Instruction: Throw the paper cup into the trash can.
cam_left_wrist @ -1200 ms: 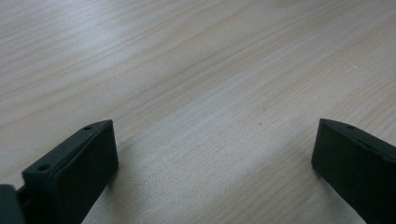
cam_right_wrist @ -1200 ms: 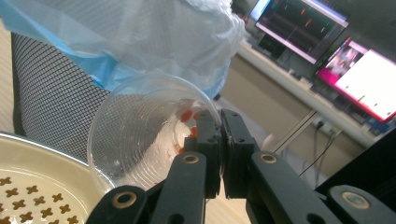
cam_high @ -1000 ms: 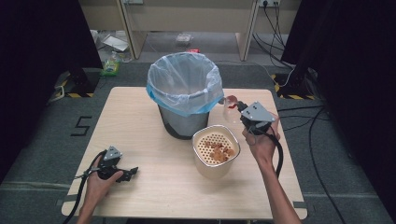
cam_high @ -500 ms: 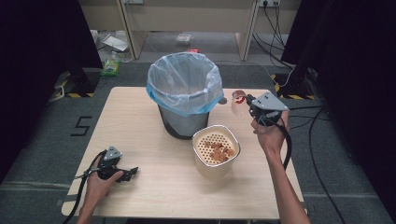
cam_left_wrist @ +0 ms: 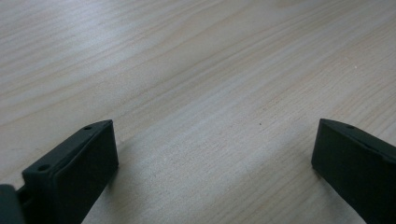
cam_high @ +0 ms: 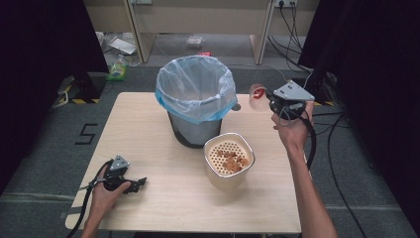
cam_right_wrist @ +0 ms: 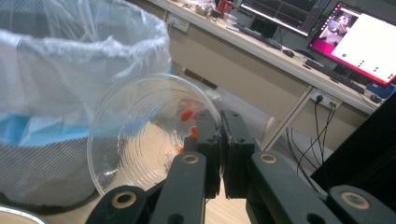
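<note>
The clear plastic cup (cam_right_wrist: 149,135) is hanging in the air just to the right of the lined bin, tipped on its side with its mouth facing the bin, pinched at its rim by the right hand-held gripper (cam_right_wrist: 220,140). It looks thin-walled, ribbed and very light, so it is likely flexing under pressure; a hard squeeze could crack or buckle it, and the smooth plastic may be slipping easily. The rim, where the wall is stiffest, seems the sensible place to take hold, and that is where the jaws are closing on it, one inside and one outside. A few orange-red scraps are clinging to the inside.

Going left to right in the high view: the left hand-held gripper (cam_high: 130,182) is resting on the pale wood-grain bench (cam_high: 148,129) near its front left corner, jaws standing wide apart with nothing between them. At the middle, the dark mesh waste bin (cam_high: 193,131) is wearing a thin, crinkly translucent liner (cam_high: 195,89) with a blue hem folded over its rim. In front of it, a cream rounded-square container (cam_high: 229,171) with a perforated top is carrying brownish-orange scraps (cam_high: 233,158). At the right, the cup is showing up beside the bin's rim.
</note>
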Available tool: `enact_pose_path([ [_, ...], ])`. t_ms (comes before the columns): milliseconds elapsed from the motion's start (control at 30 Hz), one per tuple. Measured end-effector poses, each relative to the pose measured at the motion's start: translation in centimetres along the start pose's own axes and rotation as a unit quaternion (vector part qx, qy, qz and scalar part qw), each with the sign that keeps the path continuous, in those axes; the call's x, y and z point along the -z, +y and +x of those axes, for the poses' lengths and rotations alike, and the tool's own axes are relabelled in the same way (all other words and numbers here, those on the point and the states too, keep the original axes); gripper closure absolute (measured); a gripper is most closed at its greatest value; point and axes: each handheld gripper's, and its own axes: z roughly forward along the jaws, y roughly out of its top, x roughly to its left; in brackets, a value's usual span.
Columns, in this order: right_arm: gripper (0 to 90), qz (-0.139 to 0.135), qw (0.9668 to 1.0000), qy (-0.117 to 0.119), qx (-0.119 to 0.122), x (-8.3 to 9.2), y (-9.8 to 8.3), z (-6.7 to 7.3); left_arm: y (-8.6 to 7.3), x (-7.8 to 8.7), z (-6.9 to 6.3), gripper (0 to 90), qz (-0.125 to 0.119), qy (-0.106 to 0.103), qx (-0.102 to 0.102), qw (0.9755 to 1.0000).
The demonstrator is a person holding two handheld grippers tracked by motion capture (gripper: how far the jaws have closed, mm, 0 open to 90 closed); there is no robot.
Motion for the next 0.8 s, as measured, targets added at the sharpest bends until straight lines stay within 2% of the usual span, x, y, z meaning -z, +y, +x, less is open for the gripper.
enact_pose_path([
  [267,87.5,-0.007,1.0,0.002,-0.006,-0.1,2.0,-0.7,0.0,0.0,0.0,0.0,0.0,0.0,0.0,1.0],
  [400,87.5,-0.013,0.9999,0.001,-0.009,-0.2,3.8,-1.1,0.0,0.0,0.0,0.0,0.0,0.0,0.0,1.0],
  [567,87.5,-0.015,0.9999,-0.001,-0.005,-0.3,5.3,-1.1,0.0,0.0,0.0,0.0,-0.001,0.0,0.0,1.0],
  [800,87.4,-0.026,0.9996,0.015,0.0,-1.3,7.5,0.0,0.0,0.0,0.0,0.0,-0.001,0.0,0.0,1.0],
])
